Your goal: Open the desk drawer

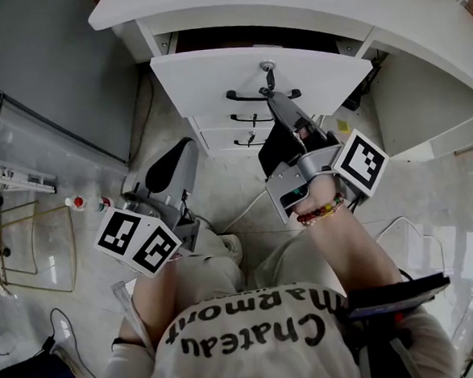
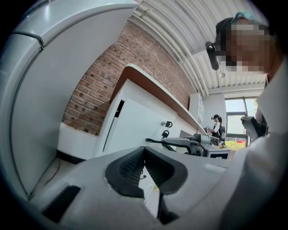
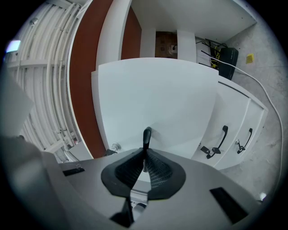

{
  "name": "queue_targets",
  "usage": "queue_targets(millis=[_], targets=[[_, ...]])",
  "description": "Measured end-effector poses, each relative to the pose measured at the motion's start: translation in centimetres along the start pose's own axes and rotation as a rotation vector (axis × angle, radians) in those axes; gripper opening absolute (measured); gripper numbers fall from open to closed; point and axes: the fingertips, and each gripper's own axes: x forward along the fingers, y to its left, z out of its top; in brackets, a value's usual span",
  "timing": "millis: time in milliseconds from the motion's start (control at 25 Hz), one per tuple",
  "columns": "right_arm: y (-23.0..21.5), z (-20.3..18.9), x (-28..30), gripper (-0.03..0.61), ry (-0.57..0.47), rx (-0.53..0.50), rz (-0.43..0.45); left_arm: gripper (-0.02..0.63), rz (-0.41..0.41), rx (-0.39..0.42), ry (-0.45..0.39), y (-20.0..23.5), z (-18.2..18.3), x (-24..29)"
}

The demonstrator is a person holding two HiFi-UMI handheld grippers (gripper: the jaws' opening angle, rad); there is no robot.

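A: Grey left gripper first. Status?

B: Parked low, left of the drawer stack and well apart from it. Your jaws there are together with nothing between them. It's the farther arm, so not the one for this.

A: Drawer?

B: Top drawer is dead ahead of you under the desk. It's already partway out, with a dark gap showing behind its front. The handle runs left-right across that front.

A: Right side?

B: Your right gripper is on that handle at about mid-bar. The pads are clamped across it, with the bar's end poking out past the tips, and the gripper points level at the drawer front. The lock key sits just above.

A: Next pull?

B: My read is straight back toward you, square to the handle's long axis. Keep it level, or the bar could slide through the pads.
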Motion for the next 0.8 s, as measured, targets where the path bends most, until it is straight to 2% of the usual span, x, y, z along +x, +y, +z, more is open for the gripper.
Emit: queue_targets(millis=[800], targets=[[0.6, -1.7, -2.6, 0.026, 0.030, -0.001, 0.018, 0.015, 0.008, 0.016, -0.027, -1.3, 0.7, -0.5]])
